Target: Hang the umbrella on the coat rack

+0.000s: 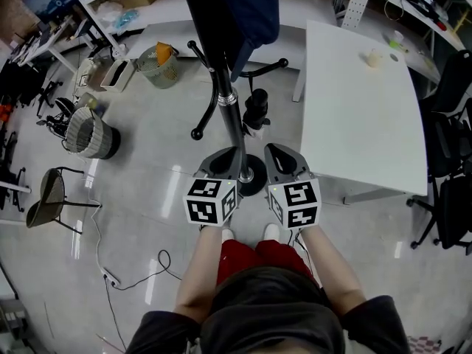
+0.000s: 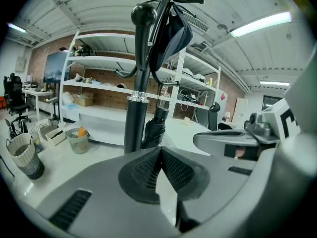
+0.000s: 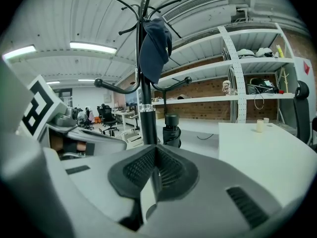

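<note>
Left tongs [image 2: 160, 148] and right tongs [image 3: 156, 148] both pressed together, empty, I note; umbrella [image 1: 256, 109] hangs from rack [image 1: 228, 98].

**Supporting surfaces, head view.** A pale, glossy floor [image 1: 147, 220] carried the round foot of the upright coat rack [image 1: 234, 116], which stood just beside a white table [image 1: 361, 131]. Left of the rack stood a woven basket [image 1: 90, 133]. Farther back was a mesh bin [image 1: 159, 66] with something orange in it, and nearer was a dark chair [image 1: 50, 196]. A thin cable [image 1: 158, 257] trailed loosely over the floor. A small pale cup [image 1: 374, 58] sat near the table's far end.
</note>
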Demonstrator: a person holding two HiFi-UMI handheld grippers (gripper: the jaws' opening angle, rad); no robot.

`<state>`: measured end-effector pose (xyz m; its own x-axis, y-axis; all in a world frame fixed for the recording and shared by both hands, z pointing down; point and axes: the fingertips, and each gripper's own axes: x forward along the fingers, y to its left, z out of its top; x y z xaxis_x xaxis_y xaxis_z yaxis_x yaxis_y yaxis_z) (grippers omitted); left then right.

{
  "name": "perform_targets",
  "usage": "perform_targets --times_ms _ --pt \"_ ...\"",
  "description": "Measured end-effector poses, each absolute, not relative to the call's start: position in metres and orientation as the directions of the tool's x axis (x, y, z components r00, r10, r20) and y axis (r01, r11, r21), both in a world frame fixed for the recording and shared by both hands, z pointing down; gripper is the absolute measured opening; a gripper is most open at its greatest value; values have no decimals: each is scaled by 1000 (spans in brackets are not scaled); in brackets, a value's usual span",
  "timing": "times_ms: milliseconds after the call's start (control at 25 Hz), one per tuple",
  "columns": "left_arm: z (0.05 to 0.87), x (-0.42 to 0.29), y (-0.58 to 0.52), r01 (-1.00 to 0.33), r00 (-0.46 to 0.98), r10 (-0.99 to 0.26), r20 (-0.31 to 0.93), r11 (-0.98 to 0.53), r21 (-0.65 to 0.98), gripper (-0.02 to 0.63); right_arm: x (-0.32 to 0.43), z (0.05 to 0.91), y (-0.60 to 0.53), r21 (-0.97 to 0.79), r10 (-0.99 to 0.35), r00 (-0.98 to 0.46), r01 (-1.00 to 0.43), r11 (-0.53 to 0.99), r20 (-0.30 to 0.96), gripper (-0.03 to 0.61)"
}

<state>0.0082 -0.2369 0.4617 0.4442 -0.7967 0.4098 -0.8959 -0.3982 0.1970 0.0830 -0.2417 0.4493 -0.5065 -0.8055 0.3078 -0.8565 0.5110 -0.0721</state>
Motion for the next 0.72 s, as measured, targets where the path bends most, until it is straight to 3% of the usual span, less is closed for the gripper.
perform_targets --times_ms 720 --pt "414 -6 -208 -915 404 -857 320 -368 167 11 93 403 -224 -81 -805 -558 -828 555 202 18"
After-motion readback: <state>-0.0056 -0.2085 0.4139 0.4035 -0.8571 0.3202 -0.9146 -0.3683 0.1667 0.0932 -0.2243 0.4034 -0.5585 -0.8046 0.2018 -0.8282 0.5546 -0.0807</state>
